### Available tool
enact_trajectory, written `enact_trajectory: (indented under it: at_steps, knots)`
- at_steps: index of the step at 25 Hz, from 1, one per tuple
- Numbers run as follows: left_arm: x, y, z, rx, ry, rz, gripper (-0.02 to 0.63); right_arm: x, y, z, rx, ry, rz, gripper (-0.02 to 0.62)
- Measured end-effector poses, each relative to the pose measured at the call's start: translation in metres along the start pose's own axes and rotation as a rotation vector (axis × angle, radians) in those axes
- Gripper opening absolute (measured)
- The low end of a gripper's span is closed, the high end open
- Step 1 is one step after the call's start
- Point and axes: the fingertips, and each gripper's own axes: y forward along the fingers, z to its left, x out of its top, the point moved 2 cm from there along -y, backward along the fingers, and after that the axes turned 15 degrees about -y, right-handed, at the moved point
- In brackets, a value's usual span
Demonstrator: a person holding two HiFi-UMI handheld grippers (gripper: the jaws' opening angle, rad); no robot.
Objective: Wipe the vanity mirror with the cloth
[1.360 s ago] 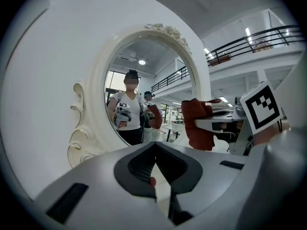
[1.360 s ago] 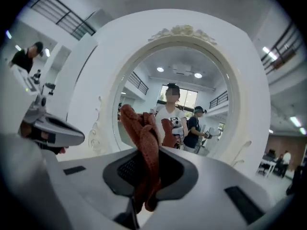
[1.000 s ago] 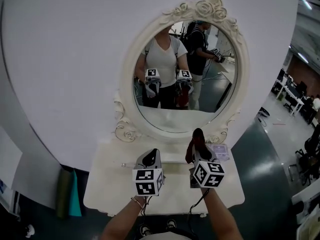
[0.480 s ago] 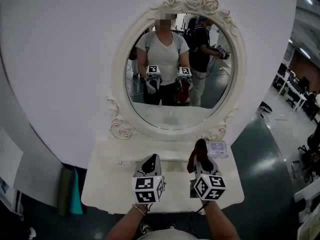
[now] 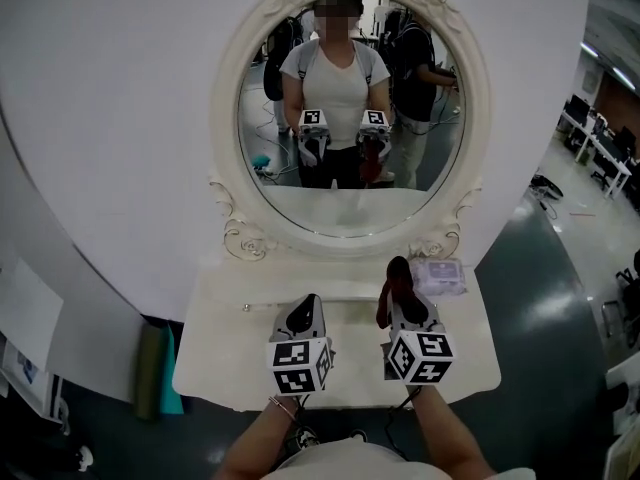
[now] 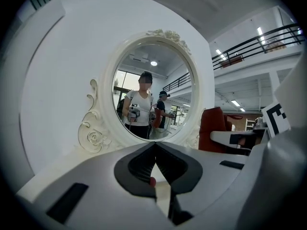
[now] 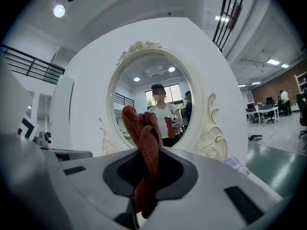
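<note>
Right gripper view shows the right gripper (image 7: 147,150) with its jaws clamped on the cloth (image 7: 143,133), a rust-red knitted piece bunched into a narrow roll. The cloth's long axis runs along the line of the jaws: the lower end hangs down behind the pads, and the free end stands upright past the tips, pointing at the vanity mirror (image 7: 158,80). It covers the lower left part of the glass in that view and does not touch the glass.

In the left gripper view the left gripper (image 6: 154,147) has its jaws together at the tips with nothing between them, aimed at the lower edge of the vanity mirror (image 6: 151,90). The cloth (image 6: 213,128) shows at the right of that view as a red upright shape.

From the head view, the left gripper (image 5: 303,313) and right gripper (image 5: 405,313) are held side by side over the white vanity table (image 5: 230,368), their marker cubes (image 5: 300,365) nearest the camera. The cloth (image 5: 397,283) reaches forward toward the carved base of the oval frame. The vanity mirror (image 5: 352,118) stands upright at the back of the table against a white round panel (image 5: 120,118). The glass reflects the person holding both grippers, with a second person behind.

A pale wrapped packet (image 5: 440,275) lies on the table just right of the cloth, near the frame's foot. A dark green roll (image 5: 150,368) and a teal one (image 5: 172,373) stand on the floor left of the table.
</note>
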Motion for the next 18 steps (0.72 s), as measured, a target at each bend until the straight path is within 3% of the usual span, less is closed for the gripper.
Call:
enact_trajectory:
  at_steps: [18]
  knots:
    - [-0.012,-0.007,0.004,0.012,-0.022,0.011,0.011,0.000,-0.013,0.003,0.003,0.010,-0.004,0.057]
